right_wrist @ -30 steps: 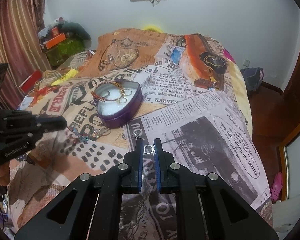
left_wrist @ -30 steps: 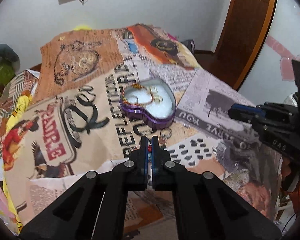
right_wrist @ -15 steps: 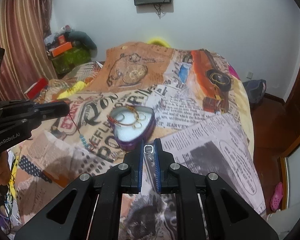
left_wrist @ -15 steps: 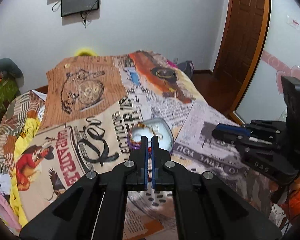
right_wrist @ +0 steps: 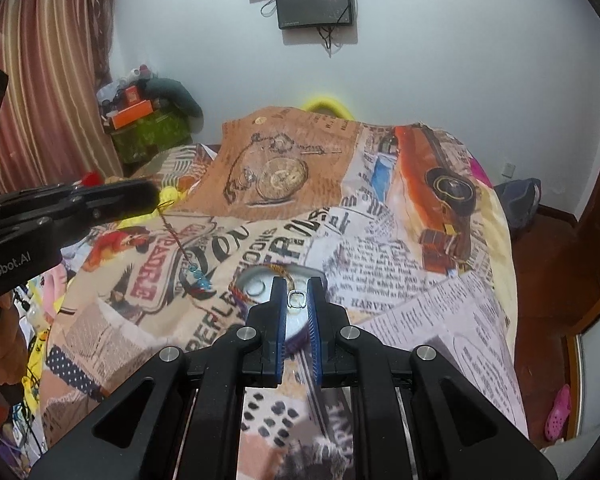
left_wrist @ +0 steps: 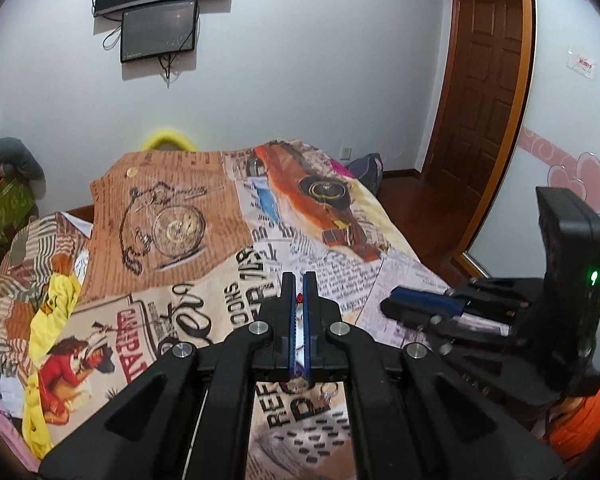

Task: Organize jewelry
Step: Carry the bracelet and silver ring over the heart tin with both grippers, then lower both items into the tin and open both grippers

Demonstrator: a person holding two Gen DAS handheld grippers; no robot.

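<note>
My left gripper (left_wrist: 299, 280) is shut on a thin beaded chain with red string at its top; in the right wrist view the chain (right_wrist: 180, 246) hangs from that gripper (right_wrist: 150, 196) and ends in blue beads (right_wrist: 199, 276) above the bedspread. My right gripper (right_wrist: 297, 285) is shut on a small silver ring (right_wrist: 296, 299), held over the heart-shaped purple jewelry tin (right_wrist: 260, 286). The tin holds a gold bangle and a braided bracelet. In the left wrist view the tin is mostly hidden behind my fingers, and the right gripper (left_wrist: 396, 304) is at the right.
The bed is covered by a newspaper-print spread (right_wrist: 400, 264). A small keyring piece (left_wrist: 328, 394) lies on the spread below the left fingers. Clutter and a green box (right_wrist: 152, 136) stand at the far left by curtains. A wooden door (left_wrist: 484, 92) is at the right.
Both grippers have risen above the bed. The left gripper has lifted the beaded chain off the spread so it hangs free. The right gripper has brought the ring over the tin.
</note>
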